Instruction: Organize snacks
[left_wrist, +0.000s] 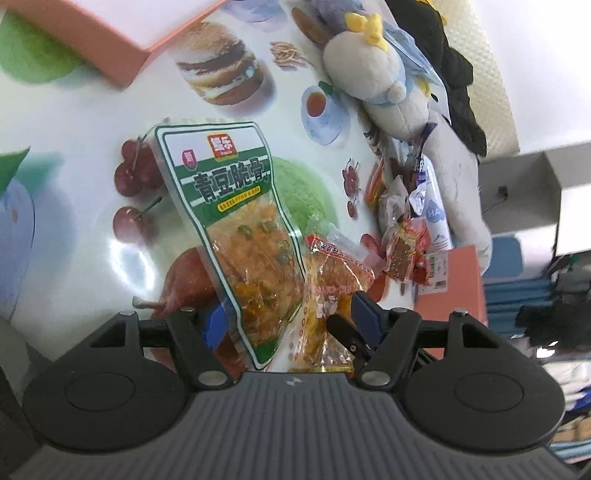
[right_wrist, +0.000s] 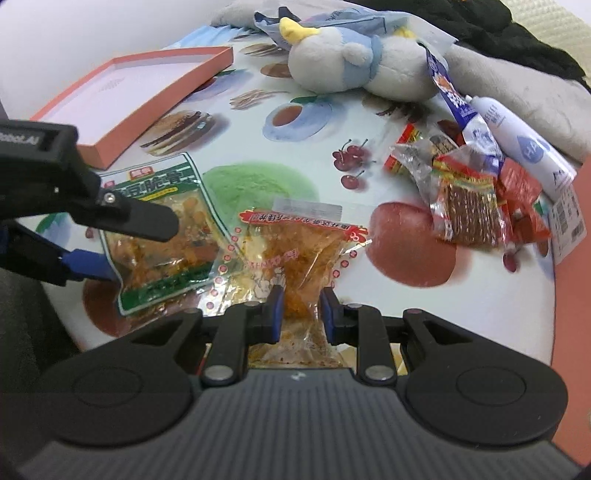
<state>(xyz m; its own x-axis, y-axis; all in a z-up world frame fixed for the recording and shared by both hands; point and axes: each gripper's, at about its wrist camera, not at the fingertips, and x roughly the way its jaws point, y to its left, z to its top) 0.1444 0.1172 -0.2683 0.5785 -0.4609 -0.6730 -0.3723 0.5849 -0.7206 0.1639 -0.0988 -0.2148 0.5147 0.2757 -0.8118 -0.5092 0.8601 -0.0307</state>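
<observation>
The green-bordered snack pouch (left_wrist: 236, 229) lies flat on the tabletop (left_wrist: 74, 177), its lower end between the spread blue pads of the left hand-held gripper (left_wrist: 291, 325), which do not press on it. In the right wrist view the same pouch (right_wrist: 162, 236) sits under the left hand-held gripper's black finger (right_wrist: 147, 219). Just beside it, overlapping at the edge, is the clear orange snack packet (right_wrist: 295, 254); the right hand-held gripper (right_wrist: 301, 314) pinches its crumpled near end between narrow-set pads. Both packs are glossy, wrinkled film showing lumpy orange filling. The tabletop is covered in slick, shiny cloth printed with cherries, a burger and a teacup. A shallow salmon-pink cardboard tray (right_wrist: 147, 92) rests farther back. Well apart to the right lies a heap of small red wrappers (right_wrist: 469, 199), a white tube (right_wrist: 517, 147) and a soft plush penguin (right_wrist: 354, 62); what lies beneath the heap is probably another pink box, though the edge is blurred
</observation>
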